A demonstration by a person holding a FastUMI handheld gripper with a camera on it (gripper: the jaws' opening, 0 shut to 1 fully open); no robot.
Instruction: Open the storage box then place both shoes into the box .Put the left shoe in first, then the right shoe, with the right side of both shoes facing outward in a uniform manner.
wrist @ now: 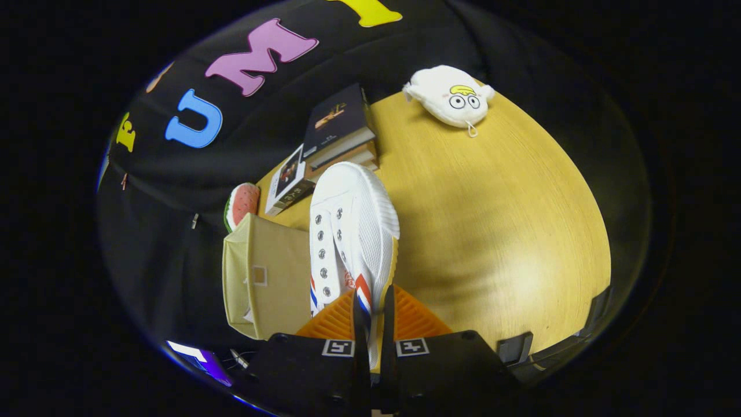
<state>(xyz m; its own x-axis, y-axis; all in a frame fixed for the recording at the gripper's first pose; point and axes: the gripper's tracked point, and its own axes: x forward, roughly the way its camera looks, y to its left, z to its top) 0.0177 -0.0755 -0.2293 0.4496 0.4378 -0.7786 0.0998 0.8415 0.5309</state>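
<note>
Claw [373,313] pinching white shoe [353,231], toe pointing away

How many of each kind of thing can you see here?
Shoe, pinched between the gripper fingers: 1
Storage box, beside the shoe: 1
Books in a pile beyond the shoe: 3
Plush pouch with eyes: 1
Watermelon slice toy: 1
Total: 7

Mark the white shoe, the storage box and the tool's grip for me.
white shoe [362,223], gripper view, on its mesh side.
storage box [278,278], gripper view, on its beige flap.
tool [374,315], gripper view, between its fingertips, shut on the shoe's heel.
</note>
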